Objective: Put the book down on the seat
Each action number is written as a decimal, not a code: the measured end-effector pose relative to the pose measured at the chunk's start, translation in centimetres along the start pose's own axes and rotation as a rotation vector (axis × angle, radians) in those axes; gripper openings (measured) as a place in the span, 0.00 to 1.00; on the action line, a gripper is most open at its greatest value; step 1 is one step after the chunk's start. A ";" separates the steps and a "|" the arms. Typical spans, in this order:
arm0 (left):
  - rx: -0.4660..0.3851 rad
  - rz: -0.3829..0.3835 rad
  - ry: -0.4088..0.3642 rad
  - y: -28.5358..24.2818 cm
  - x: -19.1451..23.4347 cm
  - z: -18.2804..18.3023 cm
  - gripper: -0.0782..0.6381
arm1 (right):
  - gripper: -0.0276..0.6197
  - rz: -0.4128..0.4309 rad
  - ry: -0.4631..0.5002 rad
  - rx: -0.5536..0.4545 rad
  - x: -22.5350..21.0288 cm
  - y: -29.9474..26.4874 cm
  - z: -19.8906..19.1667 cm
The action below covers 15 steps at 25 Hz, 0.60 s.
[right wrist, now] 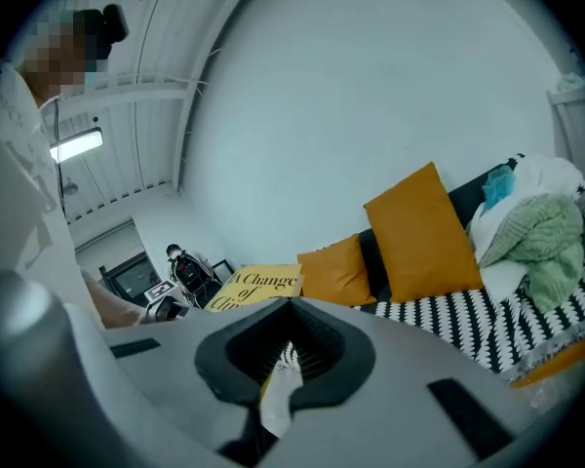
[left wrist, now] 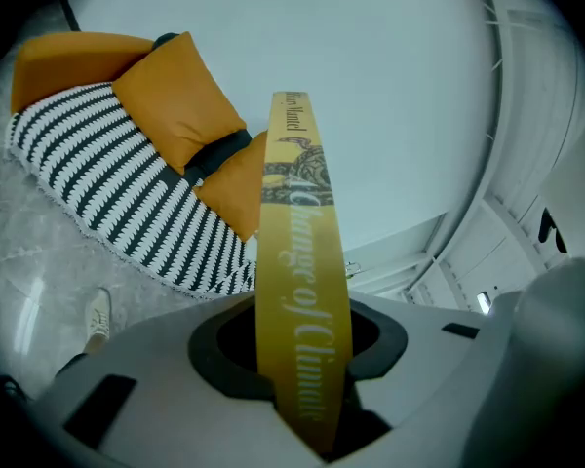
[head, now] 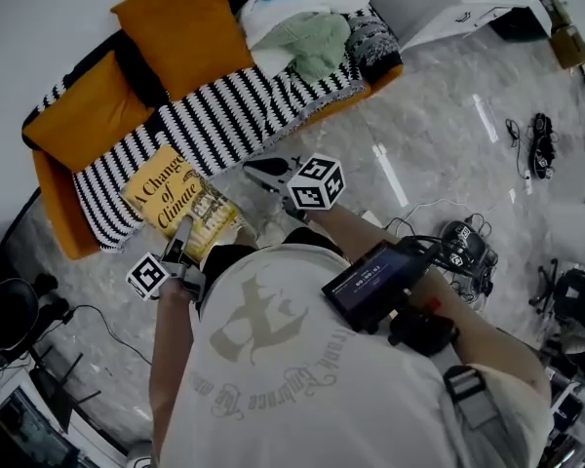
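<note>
Left tool (head: 182, 232) is clamped on the book (head: 180, 201), a yellow "A Change of Climate". In the left gripper view the spine runs straight up between the jaws, and both pads are on it.

Right tool (head: 258, 172) has its jaws nearly together on a pale sliver with a yellow edge. It looks like the book's near corner, so I read it as gripping the book too.

The book is cover up, roughly flat and held off the floor (head: 370, 174). It straddles the front edge of the sofa (head: 224, 115), at the end with the smaller orange cushion (head: 88, 110). Part of it is over the striped seat cover and part past the edge. I can't tell from the head view whether it touches the cover.

The larger orange cushion (head: 180, 27) leans on the backrest mid-sofa. A pile of clothes (head: 307, 27) is at the sofa's far end, well apart from the book.
</note>
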<state>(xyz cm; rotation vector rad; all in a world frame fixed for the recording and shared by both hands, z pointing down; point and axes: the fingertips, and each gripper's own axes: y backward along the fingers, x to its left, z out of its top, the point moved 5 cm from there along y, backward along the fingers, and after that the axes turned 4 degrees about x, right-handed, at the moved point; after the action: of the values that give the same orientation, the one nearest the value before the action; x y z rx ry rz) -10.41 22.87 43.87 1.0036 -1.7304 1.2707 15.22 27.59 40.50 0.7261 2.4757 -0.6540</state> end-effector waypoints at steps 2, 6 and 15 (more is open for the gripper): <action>-0.002 -0.041 0.011 -0.3 0.1 0.8 0.32 | 0.06 -0.011 0.003 0.000 -0.3 -0.9 0.6; -0.020 -0.055 0.023 0.0 1.3 2.8 0.32 | 0.06 -0.014 0.012 0.024 -0.6 -2.9 1.3; -0.032 -0.012 0.070 0.9 4.9 8.5 0.32 | 0.06 -0.089 0.020 0.057 -2.2 -7.6 4.1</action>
<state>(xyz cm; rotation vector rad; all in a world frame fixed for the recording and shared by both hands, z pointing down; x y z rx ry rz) -14.27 14.09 46.02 0.9396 -1.6839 1.2523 13.61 18.87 40.91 0.6497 2.5285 -0.7564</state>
